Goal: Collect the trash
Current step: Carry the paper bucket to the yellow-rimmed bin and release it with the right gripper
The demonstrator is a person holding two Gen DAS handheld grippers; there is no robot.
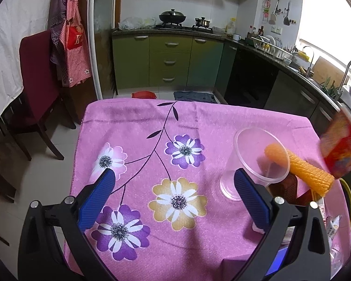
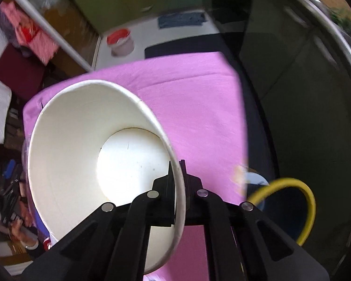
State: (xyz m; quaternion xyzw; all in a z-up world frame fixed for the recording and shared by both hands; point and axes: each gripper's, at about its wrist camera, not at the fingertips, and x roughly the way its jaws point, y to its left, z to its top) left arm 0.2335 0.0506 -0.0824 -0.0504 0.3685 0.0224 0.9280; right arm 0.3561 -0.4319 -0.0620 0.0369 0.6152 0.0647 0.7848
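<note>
My right gripper (image 2: 176, 166) is shut on the wall of a white paper cup (image 2: 82, 140), one finger inside the rim and one outside. The cup hangs tilted above the pink cloth (image 2: 187, 107), its mouth facing the camera. In the left wrist view the cup's red printed outside (image 1: 341, 149) shows at the right edge. My left gripper (image 1: 174, 175) is open over the flowered pink cloth (image 1: 152, 121) with nothing between its fingers. By its right finger a clear plastic cup (image 1: 252, 161) lies tipped, with an orange foam net sleeve (image 1: 311, 171) behind it.
A yellow-rimmed bin (image 2: 306, 199) sits just past the table's right edge. A brown wrapper (image 1: 290, 185) and small packets (image 1: 332, 224) lie near that edge. A dark red chair (image 1: 37, 75) stands to the left, green cabinets (image 1: 168, 61) behind, a red-lidded bucket (image 2: 120, 41) on the floor.
</note>
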